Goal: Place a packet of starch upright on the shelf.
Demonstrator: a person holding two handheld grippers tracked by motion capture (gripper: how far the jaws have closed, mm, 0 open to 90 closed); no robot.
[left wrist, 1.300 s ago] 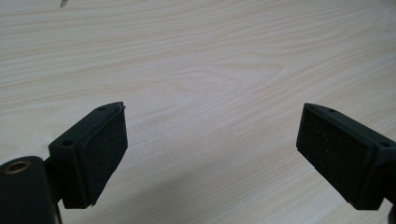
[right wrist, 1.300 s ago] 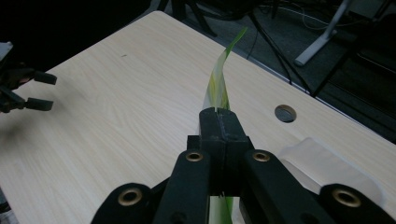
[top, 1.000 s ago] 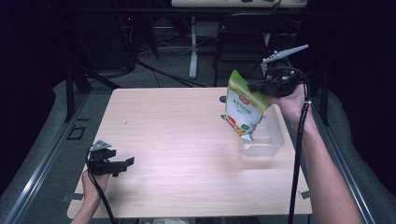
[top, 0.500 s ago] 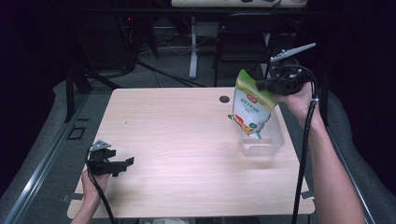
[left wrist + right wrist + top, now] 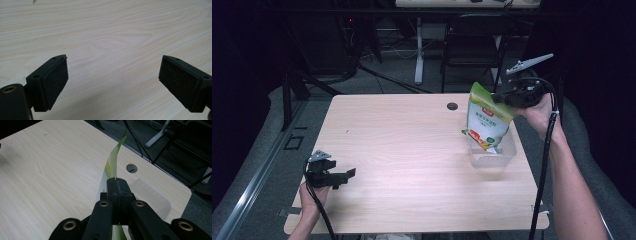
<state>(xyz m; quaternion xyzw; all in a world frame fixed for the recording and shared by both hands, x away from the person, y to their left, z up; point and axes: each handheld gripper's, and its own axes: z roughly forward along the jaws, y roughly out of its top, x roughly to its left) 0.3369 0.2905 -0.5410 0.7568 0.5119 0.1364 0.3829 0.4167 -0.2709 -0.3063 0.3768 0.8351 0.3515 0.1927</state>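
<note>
A green and white snack bag [image 5: 486, 120] hangs upright from its top edge, held by my right gripper [image 5: 500, 98], which is shut on it. The bag's lower end dips into a clear plastic box [image 5: 507, 152] at the table's right side. In the right gripper view the closed jaws pinch the bag's thin green top edge [image 5: 114, 163], and the clear box [image 5: 152, 195] lies just beyond. My left gripper [image 5: 343, 175] rests low near the table's front left, open, with nothing between its pads [image 5: 53, 80].
The wooden table [image 5: 402, 150] has a round cable hole [image 5: 452, 106] near its far edge. Behind the table stand a chair [image 5: 472, 45] and a desk leg [image 5: 419, 50]. The right gripper's cable [image 5: 544, 165] hangs along the forearm.
My right gripper has carried the bag to the right and slightly down, so its lower end now sits in the clear box. The left gripper has stayed where it was.
</note>
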